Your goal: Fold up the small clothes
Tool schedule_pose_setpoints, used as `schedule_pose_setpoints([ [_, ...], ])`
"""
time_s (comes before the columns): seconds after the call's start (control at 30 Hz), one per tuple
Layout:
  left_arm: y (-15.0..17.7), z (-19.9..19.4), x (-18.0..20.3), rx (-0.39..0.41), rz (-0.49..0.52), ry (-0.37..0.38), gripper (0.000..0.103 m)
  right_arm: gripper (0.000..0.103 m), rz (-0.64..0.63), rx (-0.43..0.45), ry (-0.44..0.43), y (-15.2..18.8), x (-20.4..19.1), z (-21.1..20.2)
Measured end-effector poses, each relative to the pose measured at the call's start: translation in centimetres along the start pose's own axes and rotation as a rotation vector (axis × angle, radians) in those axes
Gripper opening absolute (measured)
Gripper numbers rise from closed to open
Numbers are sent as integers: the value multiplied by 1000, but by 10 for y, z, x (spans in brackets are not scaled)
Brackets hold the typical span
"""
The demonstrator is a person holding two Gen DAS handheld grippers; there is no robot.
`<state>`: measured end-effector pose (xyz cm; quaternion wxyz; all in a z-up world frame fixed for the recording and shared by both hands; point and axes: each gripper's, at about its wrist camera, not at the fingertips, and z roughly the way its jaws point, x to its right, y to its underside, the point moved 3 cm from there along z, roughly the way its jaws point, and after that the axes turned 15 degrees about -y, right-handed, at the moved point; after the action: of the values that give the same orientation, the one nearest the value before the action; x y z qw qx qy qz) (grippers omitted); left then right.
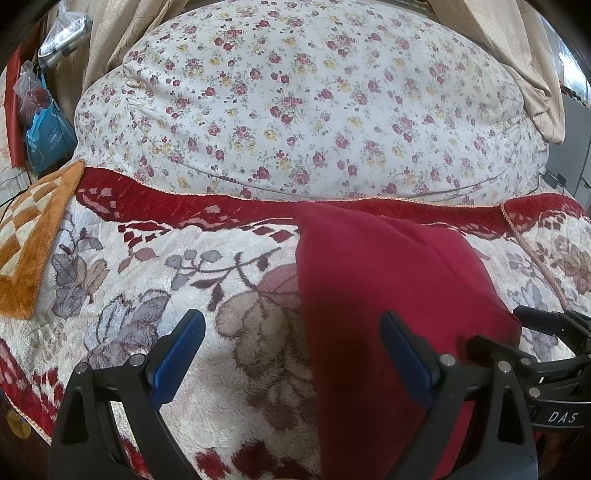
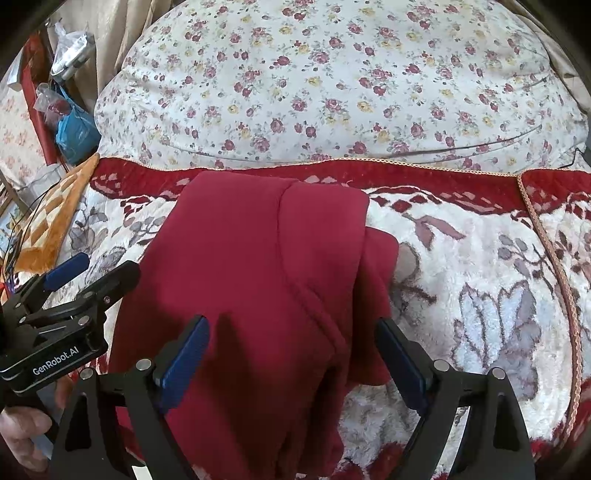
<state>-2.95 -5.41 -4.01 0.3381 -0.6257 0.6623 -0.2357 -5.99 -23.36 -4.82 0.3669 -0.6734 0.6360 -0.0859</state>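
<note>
A: Where was the garment?

B: Red garment (image 2: 258,266) lay on the fleece blanket (image 2: 480,266), far edge touching the blanket's red border band. It looked folded: a seam ran diagonally across the top layer, and a lower layer stuck out on the right side in the right wrist view.

A: Left gripper?

B: Left gripper (image 1: 291,354) was released, jaws wide apart. Blue pads (image 1: 177,354) held nothing. Its right finger was over the garment's (image 1: 388,280) left portion, its left finger over bare blanket (image 1: 147,258). Couldn't tell from these views whether it touched the cloth.

A: Right one?

B: Right gripper (image 2: 291,358) was also spread wide, no grasp. The garment sat between its fingers, with cloth passing under both. The right finger was near the garment's right edge. Contact height unclear too.

A: Did they see each other?

B: Yes. The left gripper (image 2: 74,295) showed at the left edge of the right wrist view, just beside the garment's left edge, with a hand (image 2: 26,432) below it. The right gripper's body (image 1: 546,354) showed at the right edge of the left wrist view.

A: Surroundings?

B: Floral quilt (image 1: 314,103) bunched up beyond the blanket. Orange checkered mat (image 1: 33,240) at far left. Blue bag (image 1: 48,140) and clear plastic bags (image 1: 62,33) behind that. Beige curtain (image 1: 517,74) at upper right.
</note>
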Motion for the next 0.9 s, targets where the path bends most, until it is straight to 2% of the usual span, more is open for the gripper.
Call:
schedule_pose_setpoints([
  [0.9, 0, 2, -1, 0, 6, 2, 94, 94, 9, -22, -7, 2, 3, 6],
])
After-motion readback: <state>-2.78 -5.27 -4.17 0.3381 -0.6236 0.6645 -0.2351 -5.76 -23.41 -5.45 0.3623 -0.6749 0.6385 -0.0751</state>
